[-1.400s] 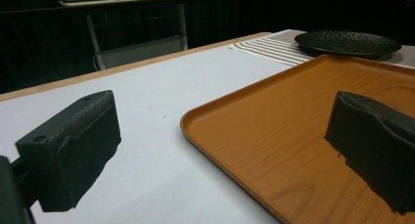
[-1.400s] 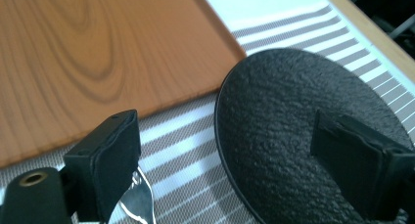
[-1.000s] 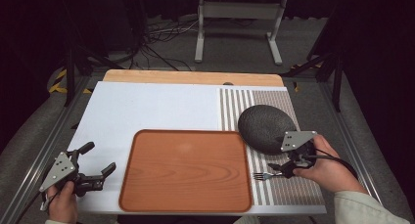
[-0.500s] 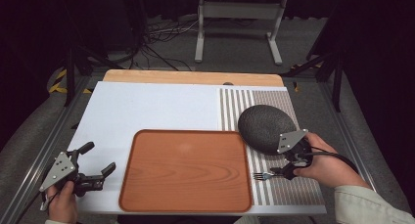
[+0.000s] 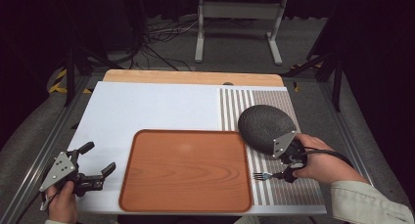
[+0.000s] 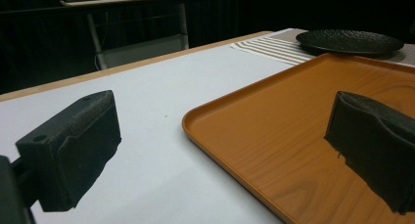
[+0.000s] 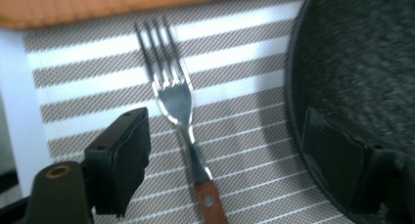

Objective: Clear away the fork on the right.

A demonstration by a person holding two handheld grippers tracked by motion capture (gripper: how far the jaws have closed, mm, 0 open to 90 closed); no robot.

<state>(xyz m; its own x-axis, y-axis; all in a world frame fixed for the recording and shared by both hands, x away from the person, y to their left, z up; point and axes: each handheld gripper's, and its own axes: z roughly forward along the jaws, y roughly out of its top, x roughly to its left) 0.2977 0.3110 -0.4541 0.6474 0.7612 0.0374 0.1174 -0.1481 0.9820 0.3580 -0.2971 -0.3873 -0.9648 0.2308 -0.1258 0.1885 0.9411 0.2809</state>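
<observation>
A metal fork [image 5: 264,175] with a wooden handle lies on the striped placemat [image 5: 293,194], tines toward the orange tray [image 5: 186,170]. My right gripper [image 5: 289,166] hangs open just above the fork's handle. In the right gripper view the fork [image 7: 177,99] lies between the two spread jaws of that gripper [image 7: 230,160] and touches neither; one jaw hangs over the rim of the dark plate [image 7: 357,62]. My left gripper [image 5: 99,158] is open over the white mat, left of the tray. In its own view, this gripper [image 6: 225,150] holds nothing.
The dark round plate [image 5: 264,126] sits on the striped placemat, right of the tray and touching its corner. A white mat [image 5: 147,106] covers the left of the table, with a wooden strip [image 5: 191,77] along the far edge. A metal stand [image 5: 240,13] is on the floor beyond.
My right gripper has shifted a little to the left, along the fork's handle. The fork, plate, tray and left gripper have stayed put.
</observation>
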